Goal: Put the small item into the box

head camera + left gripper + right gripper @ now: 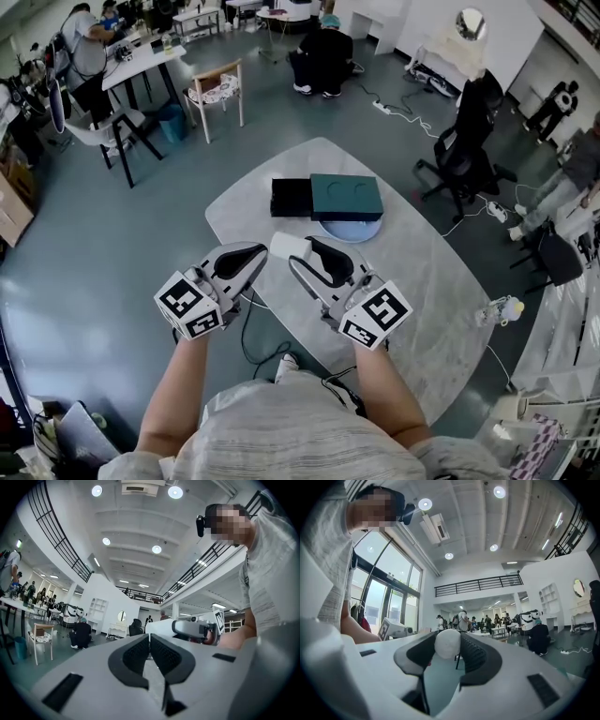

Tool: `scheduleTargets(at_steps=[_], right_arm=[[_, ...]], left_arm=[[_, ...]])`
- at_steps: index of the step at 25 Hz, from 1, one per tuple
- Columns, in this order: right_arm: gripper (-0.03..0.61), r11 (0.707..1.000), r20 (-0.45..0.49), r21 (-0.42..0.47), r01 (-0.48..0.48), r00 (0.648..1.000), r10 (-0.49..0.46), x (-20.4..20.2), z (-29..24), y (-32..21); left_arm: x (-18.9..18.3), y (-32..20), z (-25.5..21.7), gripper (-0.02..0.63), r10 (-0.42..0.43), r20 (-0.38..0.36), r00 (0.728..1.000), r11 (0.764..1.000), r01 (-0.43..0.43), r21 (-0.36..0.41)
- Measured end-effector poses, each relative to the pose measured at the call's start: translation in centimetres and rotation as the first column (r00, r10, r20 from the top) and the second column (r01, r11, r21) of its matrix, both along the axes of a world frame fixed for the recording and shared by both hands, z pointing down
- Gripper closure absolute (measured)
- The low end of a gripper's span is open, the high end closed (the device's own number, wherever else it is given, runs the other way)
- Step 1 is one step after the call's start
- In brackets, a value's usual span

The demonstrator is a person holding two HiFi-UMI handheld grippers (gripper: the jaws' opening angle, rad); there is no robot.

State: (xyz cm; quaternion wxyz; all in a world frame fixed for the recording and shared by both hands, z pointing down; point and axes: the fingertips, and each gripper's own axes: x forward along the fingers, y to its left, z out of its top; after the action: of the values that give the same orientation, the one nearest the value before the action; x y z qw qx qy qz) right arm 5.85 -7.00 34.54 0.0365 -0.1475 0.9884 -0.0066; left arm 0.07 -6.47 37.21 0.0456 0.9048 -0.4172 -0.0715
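Grips item (286, 247) in right gripper (449, 638); carries left gripper (150, 641) shut, empty. Risks slip of rounded item in transit, dropping it on worktop (403, 272) short of box (291, 197).

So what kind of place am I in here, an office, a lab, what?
Probably a big open-plan lab or workshop hall, not a home: people work at long desks, office chairs and a power strip sit on the grey floor, and a railed mezzanine runs overhead.

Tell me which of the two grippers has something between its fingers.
The right gripper: its fingers clamp a small white rounded item. The left gripper has its fingers together, empty.
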Motion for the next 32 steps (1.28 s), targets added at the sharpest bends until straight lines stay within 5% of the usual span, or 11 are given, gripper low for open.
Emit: scheduleTargets(at_steps=[16, 32], right_arm=[[0.399, 0.991, -0.047, -0.034, -0.126, 0.991, 0.124, -2.9, 1.9, -8.5], [0.399, 0.934, -0.153, -0.062, -0.353, 0.928, 0.341, -7.7, 5.5, -19.0]], left_arm=[[-2.9, -9.0, 1.0, 0.589, 0.109, 0.020, 0.994, 0.994, -0.109, 0.002], [-8.6, -20.1, 3.3, 0.589, 0.297, -0.026, 0.955, 0.955, -0.297, -0.013]])
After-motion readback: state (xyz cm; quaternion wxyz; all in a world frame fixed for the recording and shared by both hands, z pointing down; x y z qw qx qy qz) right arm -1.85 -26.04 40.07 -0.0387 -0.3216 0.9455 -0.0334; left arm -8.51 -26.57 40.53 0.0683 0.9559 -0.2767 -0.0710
